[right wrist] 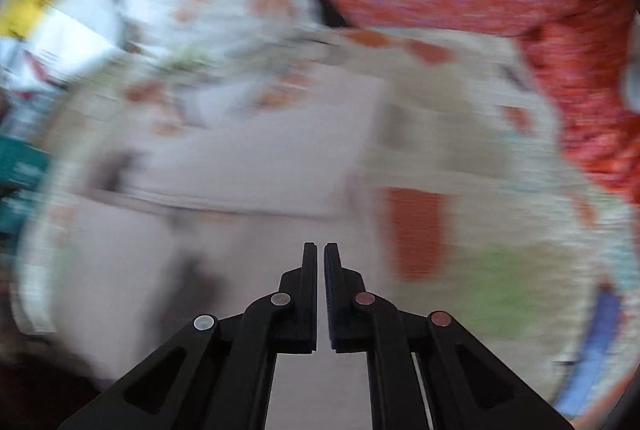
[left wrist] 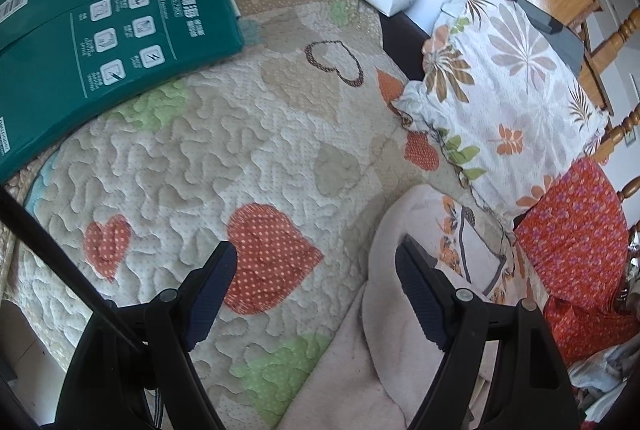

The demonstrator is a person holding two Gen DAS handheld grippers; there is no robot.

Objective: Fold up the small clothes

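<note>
Teal package (left wrist: pixel 100 42) lies on quilt (left wrist: pixel 224 158).

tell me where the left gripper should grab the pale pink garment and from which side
Likely the rounded folded edge of the pale pink garment. The left gripper is open with that edge between its fingers; come straight down from above, since the cloth lies flat on the quilt.

Black claw (left wrist: pixel 316 262), navy ribbed pads (left wrist: pixel 416 290)
</note>
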